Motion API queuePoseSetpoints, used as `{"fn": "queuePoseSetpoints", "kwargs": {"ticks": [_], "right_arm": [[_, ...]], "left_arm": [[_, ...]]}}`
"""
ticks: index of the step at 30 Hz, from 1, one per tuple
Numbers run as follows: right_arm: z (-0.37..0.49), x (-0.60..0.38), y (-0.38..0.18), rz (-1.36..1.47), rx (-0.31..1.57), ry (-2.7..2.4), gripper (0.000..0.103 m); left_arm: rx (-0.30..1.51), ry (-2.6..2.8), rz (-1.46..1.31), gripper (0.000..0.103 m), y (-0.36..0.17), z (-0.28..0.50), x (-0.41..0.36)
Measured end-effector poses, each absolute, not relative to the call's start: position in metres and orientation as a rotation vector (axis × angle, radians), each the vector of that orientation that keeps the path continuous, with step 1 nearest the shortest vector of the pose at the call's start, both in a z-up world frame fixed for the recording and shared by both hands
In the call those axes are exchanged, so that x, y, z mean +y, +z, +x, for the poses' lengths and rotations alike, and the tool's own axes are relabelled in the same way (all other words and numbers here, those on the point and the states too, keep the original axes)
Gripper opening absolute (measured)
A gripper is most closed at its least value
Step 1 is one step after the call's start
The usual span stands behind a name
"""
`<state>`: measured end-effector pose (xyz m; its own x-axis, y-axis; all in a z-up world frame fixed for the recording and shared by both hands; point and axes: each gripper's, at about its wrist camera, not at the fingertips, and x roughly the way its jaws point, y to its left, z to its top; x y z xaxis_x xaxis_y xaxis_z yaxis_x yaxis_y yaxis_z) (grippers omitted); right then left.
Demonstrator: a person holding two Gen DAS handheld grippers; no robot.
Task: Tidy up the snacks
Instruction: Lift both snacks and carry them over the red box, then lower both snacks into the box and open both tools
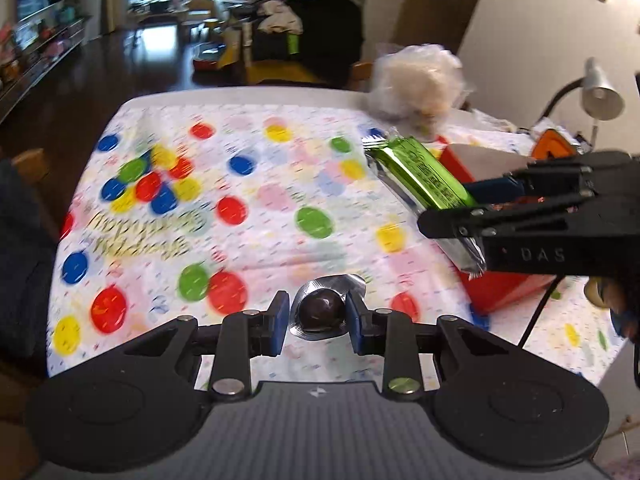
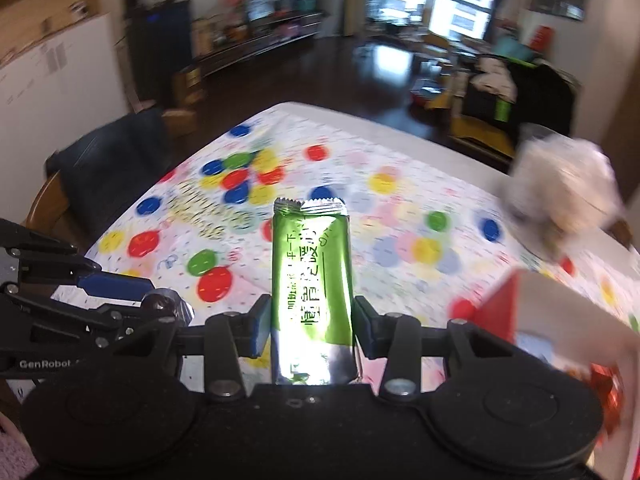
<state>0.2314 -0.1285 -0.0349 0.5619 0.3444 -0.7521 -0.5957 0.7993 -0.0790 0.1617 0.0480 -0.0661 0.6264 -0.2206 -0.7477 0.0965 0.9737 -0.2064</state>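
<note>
Now the left hand-held gripper [image 1: 317, 318] is clamped on a dark round candy [image 1: 322, 314] in clear wrap, above the near edge of the balloon-print surface [image 1: 248, 216]. Beside it, the right hand-held gripper [image 2: 312, 326] is clamped on a green snack bar [image 2: 311, 280], raised over a red box [image 2: 516, 300] at the surface's right edge.

The red box [image 2: 532, 320] is cut off by the frame edge, and the clear bag's [image 2: 564, 188] contents blur beyond telling.
</note>
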Motion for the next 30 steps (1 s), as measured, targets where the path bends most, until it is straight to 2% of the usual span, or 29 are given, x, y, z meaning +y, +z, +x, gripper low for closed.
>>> {"fn": "queuePoseSetpoints", "kwargs": {"ticks": [16, 30], "right_arm": [[0.247, -0.274, -0.022, -0.136, 0.884, 0.320, 0.042], [0.280, -0.390, -0.035, -0.102, 0.910, 0.234, 0.042]], "left_arm": [[0.880, -0.295, -0.083, 0.029, -0.028, 0.215, -0.072], [0.939, -0.351, -0.021, 0.029, -0.027, 0.271, -0.188]]}}
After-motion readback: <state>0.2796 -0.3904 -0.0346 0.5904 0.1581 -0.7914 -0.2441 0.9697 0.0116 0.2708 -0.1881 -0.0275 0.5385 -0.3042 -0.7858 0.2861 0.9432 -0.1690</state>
